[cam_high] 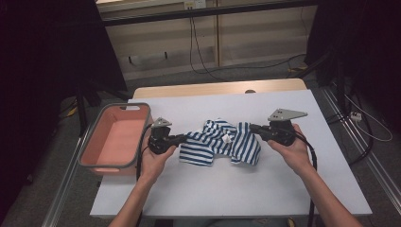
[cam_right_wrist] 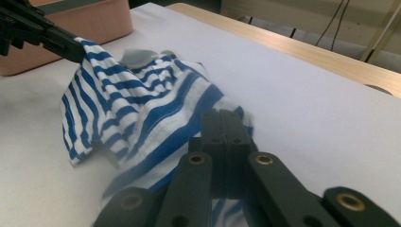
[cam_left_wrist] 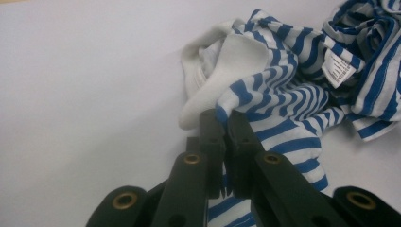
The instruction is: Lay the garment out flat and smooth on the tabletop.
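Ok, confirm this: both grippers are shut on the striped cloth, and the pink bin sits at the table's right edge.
Not quite. In the high view the pink bin sits at the table's left edge, beside the left gripper. The rest holds: it and the right gripper are both shut on the striped cloth.

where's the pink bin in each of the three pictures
High view: the pink bin sits at the table's left edge, just left of the left gripper.
Left gripper view: the bin is not in it.
Right gripper view: the bin is at the top left, behind the left gripper.
Shared landmark: the striped cloth, pinched by both grippers; the right gripper holds its other end.
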